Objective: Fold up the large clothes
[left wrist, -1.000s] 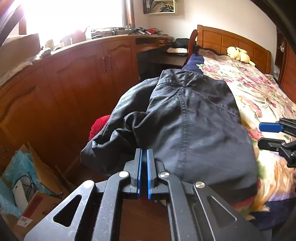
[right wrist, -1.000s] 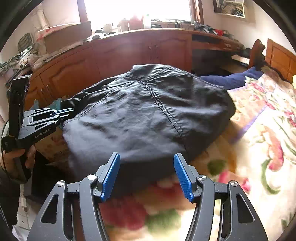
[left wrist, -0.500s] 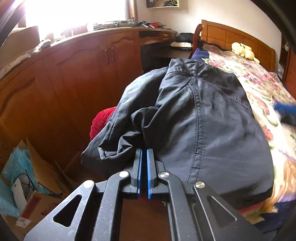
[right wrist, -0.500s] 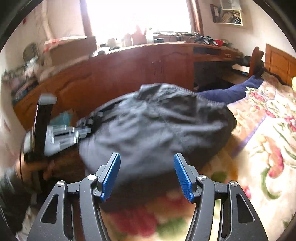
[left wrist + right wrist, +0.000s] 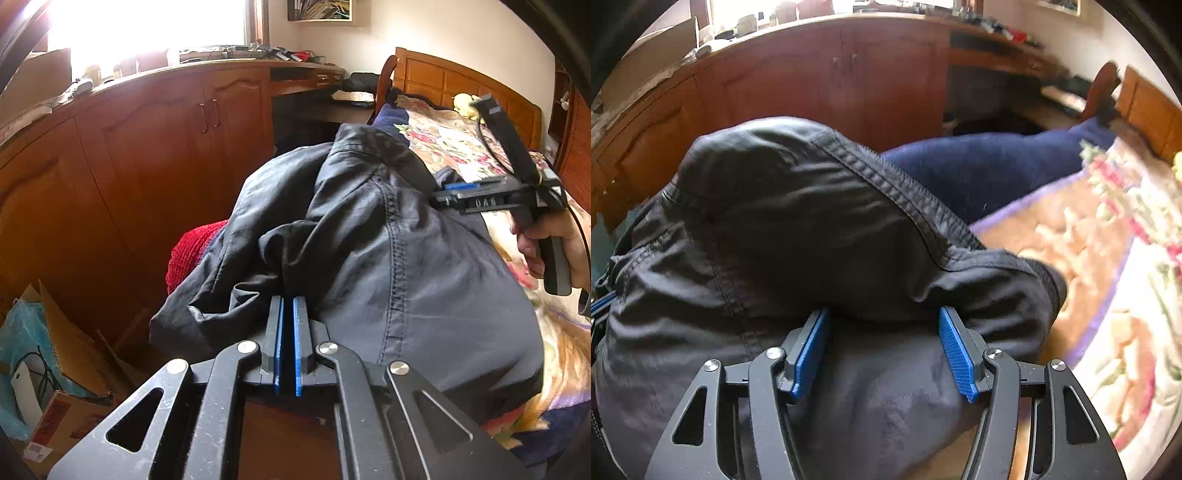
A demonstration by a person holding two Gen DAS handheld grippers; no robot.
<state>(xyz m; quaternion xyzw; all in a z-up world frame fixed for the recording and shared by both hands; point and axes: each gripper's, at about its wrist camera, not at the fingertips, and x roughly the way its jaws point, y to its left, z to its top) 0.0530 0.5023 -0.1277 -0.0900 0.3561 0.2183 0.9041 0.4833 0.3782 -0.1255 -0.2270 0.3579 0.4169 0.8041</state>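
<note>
- The dark jacket lies on the bed along its left edge, with one part hanging over that edge toward the wooden cabinets.
- The left gripper has its blue pads almost together, and a bunch of the jacket's cloth goes in between them; I judge it is holding the cloth at the hanging side.
- The right gripper stands wide, its blue pads pushed under a raised fold of the jacket. No cloth is pinched yet.
- In the left wrist view the right gripper reaches the jacket from the side of the floral bedcover.
- The step in hand seems to be taking a second hold, before the jacket is lifted or folded over.
- The next move, I think, asks the right gripper to shut on the fold, then both to lift together, so the hanging part comes back over the bed.
</note>
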